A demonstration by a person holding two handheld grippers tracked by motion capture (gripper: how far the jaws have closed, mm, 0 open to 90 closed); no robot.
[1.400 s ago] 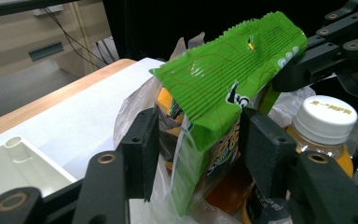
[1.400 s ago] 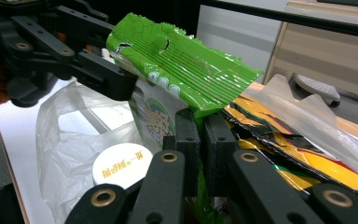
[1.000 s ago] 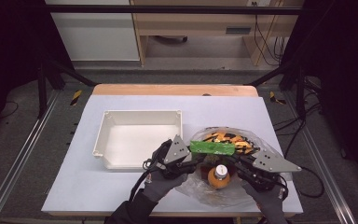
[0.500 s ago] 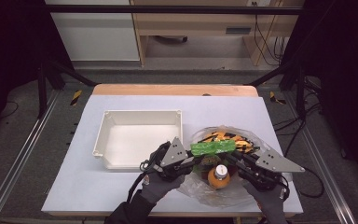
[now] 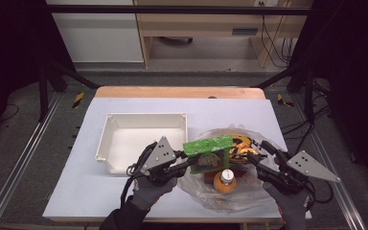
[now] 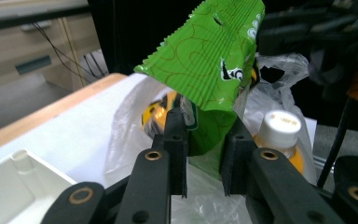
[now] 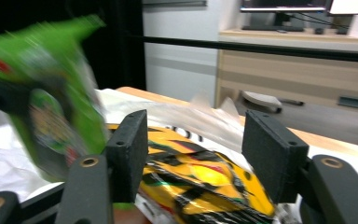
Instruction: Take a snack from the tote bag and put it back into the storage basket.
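Green snack packet (image 5: 207,152) hangs above the open plastic bag (image 5: 230,191), clamped by the left gripper (image 5: 184,163) at its lower corner; the crimped top leans free. Right gripper (image 7: 193,154) has just been opening, its jaws spread with nothing pinched, the yellow packet (image 7: 200,186) lying below them in the bag. Risk: a corner hold lets the packet swing or slide out on the way to the white tray (image 5: 143,141). Its trailing edge may also snag the bag film and tip the orange bottle (image 5: 226,181).
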